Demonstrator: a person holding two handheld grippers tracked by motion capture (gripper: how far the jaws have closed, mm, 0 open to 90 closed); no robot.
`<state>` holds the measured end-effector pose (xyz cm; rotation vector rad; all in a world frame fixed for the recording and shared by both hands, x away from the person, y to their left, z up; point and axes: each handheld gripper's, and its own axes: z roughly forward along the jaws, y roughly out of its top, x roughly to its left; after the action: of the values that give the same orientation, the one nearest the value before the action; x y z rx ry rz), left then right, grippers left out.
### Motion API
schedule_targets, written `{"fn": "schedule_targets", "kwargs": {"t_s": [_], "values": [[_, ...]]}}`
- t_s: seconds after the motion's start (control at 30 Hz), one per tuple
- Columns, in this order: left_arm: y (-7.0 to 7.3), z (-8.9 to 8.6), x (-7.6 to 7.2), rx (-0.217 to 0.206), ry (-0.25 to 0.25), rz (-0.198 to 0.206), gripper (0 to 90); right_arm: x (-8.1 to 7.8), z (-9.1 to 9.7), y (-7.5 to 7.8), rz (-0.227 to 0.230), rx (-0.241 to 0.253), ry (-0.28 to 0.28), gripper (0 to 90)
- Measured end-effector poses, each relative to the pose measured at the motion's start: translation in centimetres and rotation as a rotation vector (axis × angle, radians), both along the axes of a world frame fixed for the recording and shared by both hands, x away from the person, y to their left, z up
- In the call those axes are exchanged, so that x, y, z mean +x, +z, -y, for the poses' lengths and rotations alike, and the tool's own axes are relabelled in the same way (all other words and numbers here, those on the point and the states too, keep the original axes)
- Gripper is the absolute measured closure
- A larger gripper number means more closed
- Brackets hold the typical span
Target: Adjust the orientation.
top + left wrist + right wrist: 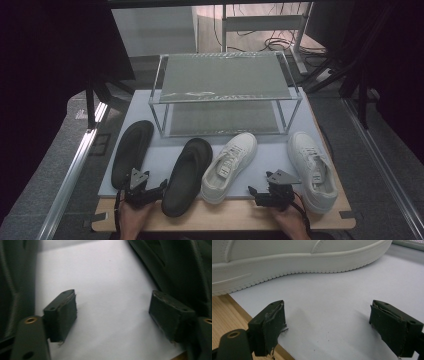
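Lying flat: white sneaker (287,257), ribbed sole, seemingly clean.

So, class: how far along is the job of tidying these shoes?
Nothing looks done: the two-tier clear shoe rack holds nothing. Both black slippers and both white sneakers lie on the grey mat. Each hand-held gripper is open, holding nothing. All the moving remains.

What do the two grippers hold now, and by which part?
Nothing. The left gripper and the right gripper both have open jaws over the white mat.
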<state>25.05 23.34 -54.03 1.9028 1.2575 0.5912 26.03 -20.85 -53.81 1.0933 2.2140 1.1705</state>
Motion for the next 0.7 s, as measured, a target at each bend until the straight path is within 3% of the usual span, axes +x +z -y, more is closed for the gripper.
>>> {"fn": "schedule_targets", "kwargs": {"t_s": [0.7], "values": [[0.01, 0.06, -0.01, 0.005, 0.003, 0.001, 20.4, 0.0, 0.01, 0.01, 0.0, -0.001, -0.001, 13.5]]}}
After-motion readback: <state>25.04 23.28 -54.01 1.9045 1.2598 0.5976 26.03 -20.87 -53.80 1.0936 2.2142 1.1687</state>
